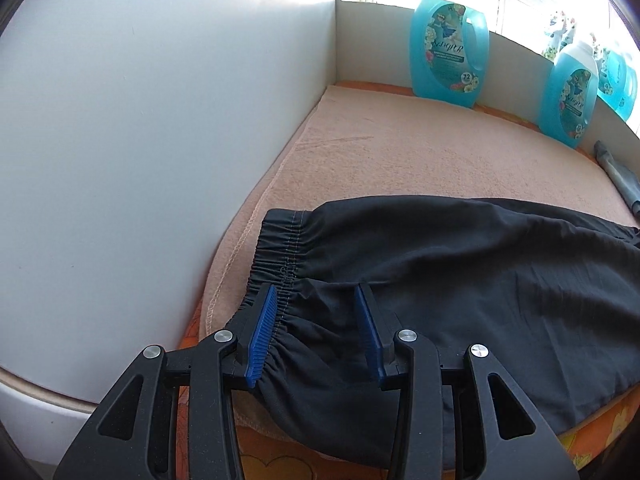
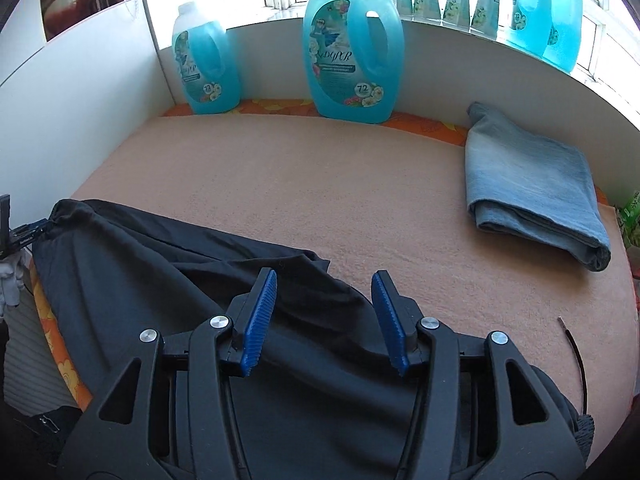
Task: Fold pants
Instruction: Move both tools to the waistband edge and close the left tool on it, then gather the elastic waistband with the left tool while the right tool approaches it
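Observation:
Black pants (image 1: 460, 280) lie across the near side of a peach towel-covered table (image 1: 400, 152). Their gathered elastic waistband (image 1: 276, 256) is at the left. My left gripper (image 1: 316, 312) is open, its blue pads (image 1: 262, 332) astride the waistband's near corner. In the right wrist view the pants (image 2: 168, 280) run from the left edge towards me. My right gripper (image 2: 324, 300) is open over the leg fabric, with black cloth between and under the pads (image 2: 260, 316). The leg ends are hidden below the gripper.
Folded blue jeans (image 2: 528, 184) lie at the right rear. Blue detergent bottles (image 2: 352, 48) (image 2: 206, 64) stand along the back by the window. A white wall (image 1: 160, 120) closes the left side. A thin dark strap (image 2: 576, 356) lies near the right edge.

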### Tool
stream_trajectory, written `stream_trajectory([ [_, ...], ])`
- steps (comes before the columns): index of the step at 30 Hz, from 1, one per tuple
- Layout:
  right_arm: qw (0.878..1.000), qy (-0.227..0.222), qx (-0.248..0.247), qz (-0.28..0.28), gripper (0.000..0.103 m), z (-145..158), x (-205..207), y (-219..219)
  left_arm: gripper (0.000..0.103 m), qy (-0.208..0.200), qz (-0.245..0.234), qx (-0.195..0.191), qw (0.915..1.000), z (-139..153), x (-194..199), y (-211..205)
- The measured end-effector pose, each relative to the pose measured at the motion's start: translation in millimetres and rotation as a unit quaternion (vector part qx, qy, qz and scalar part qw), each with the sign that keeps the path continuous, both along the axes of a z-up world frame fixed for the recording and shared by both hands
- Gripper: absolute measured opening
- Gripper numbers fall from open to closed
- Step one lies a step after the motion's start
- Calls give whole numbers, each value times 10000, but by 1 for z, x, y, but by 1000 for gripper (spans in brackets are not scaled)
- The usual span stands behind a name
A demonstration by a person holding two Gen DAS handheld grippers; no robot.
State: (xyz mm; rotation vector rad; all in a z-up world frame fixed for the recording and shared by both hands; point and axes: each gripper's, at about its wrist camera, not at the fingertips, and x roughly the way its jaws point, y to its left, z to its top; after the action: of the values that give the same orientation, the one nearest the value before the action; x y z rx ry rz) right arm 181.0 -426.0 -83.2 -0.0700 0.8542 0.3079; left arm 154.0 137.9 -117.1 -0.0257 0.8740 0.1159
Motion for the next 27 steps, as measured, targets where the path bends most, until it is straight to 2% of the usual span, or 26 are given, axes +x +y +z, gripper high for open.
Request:
stream_trajectory([
  [6, 9987, 283, -228, 350, 52, -22, 25, 17, 38, -51, -23, 318, 9995, -5, 0, -8],
  [10, 9979, 461, -151, 427, 52, -35, 36, 19, 39, -83, -10, 360, 9993, -6, 0, -10],
  [11, 9977, 473, -141, 461, 49, -37, 36, 20, 39, -90, -4, 346, 9994, -6, 0, -9],
  [13, 9972, 507, -120, 542, 26, -40, 34, 21, 39, -99, 14, 321, 9994, -6, -2, -8],
  [14, 9970, 513, -101, 569, 12, -41, 33, 22, 39, -96, 16, 322, 9994, -7, -2, -8],
  [17, 9976, 295, -141, 610, 5, -35, 29, 25, 39, -97, 26, 336, 9994, -7, -2, -9],
  [21, 9988, -25, -259, 418, 3, -21, 31, 23, 39, -95, 30, 365, 9993, -7, -3, -10],
  [27, 9999, 29, -154, -30, 2, -18, 62, 5, 39, -47, 2, 405, 9992, -7, 0, -13],
])
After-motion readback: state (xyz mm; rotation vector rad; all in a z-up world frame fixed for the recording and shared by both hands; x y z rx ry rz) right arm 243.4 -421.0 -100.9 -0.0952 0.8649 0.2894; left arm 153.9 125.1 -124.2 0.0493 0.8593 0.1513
